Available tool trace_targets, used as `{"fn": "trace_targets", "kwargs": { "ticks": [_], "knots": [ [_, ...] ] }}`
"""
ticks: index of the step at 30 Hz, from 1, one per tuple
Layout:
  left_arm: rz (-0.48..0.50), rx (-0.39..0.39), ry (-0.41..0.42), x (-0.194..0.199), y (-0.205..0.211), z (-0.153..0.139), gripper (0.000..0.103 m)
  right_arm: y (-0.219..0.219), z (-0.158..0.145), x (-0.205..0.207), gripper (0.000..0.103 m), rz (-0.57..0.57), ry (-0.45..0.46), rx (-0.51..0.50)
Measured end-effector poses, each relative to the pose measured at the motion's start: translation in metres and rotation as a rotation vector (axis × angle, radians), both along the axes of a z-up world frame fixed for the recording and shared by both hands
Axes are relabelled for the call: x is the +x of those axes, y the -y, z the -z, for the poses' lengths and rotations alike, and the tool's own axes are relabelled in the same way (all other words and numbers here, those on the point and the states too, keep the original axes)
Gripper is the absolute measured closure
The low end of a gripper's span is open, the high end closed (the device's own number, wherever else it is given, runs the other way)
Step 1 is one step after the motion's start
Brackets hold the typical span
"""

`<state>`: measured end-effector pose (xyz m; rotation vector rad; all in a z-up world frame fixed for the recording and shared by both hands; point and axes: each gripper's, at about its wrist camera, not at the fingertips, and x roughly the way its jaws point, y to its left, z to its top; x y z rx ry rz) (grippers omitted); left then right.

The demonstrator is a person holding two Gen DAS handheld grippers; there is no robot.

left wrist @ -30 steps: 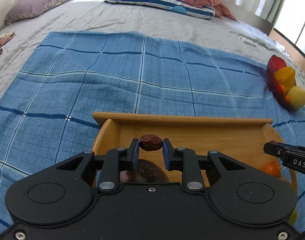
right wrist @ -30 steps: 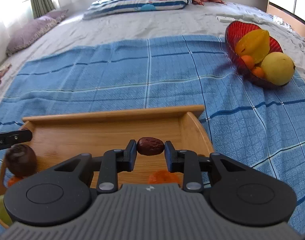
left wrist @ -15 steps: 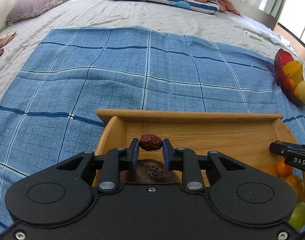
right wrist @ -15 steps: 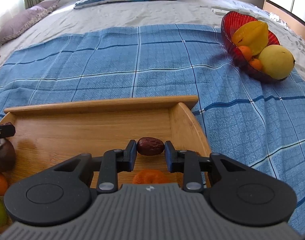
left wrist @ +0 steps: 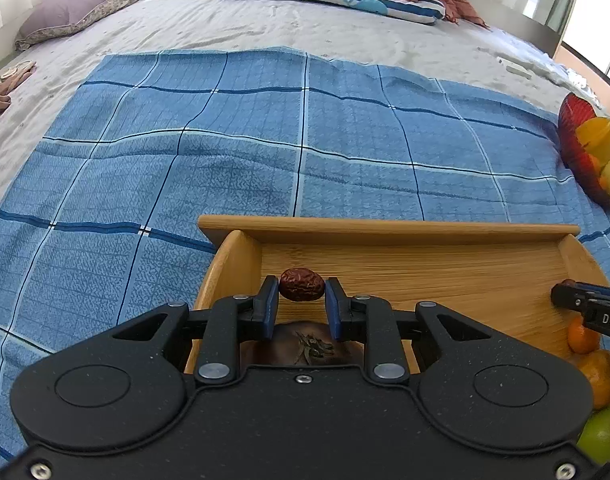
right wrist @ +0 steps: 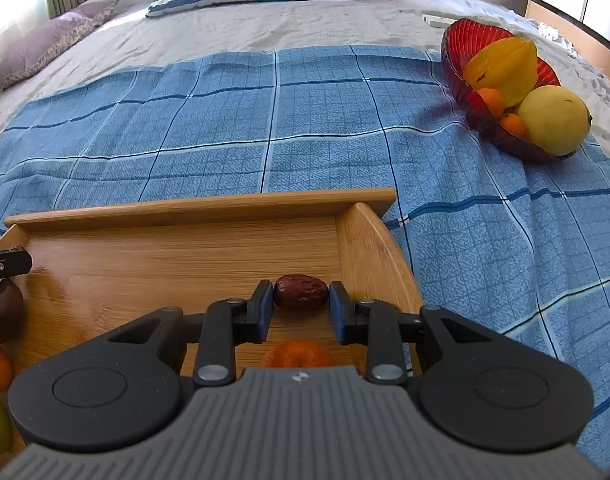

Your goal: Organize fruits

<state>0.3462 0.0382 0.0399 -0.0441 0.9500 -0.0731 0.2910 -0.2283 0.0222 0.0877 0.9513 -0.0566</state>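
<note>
Two dried dates are pinched, one (left wrist: 302, 284) in the left gripper (left wrist: 301, 294), one (right wrist: 301, 291) in the right gripper (right wrist: 301, 298), over the wooden tray (right wrist: 193, 208); red bowl (right wrist: 461, 36) part-filled, tray fruit unsorted.

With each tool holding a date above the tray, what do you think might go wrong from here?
1. The left tool and right tool each pinch a small, rounded date only at its ends, so one might slip out.
2. The bowl already looks heaped with fruit, and its pear sits at the rim; added dates might roll onto the cloth.
3. The tools work close together over the tray and could bump.
</note>
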Motion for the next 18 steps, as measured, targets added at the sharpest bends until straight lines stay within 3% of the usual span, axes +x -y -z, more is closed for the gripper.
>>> {"fn": "trace_targets", "kwargs": {
  "ticks": [14,18],
  "knots": [
    [-0.019,-0.009,-0.001,0.0024,-0.0035,0.0066,0.079,0.0008,-0.0006,-0.0006,0.06,0.006,0.0,0.005],
    [-0.021,-0.006,0.001,0.0017,-0.0033,0.007,0.07,0.0017,-0.0006,-0.0007,0.05,0.011,0.003,0.008]
  ]
}}
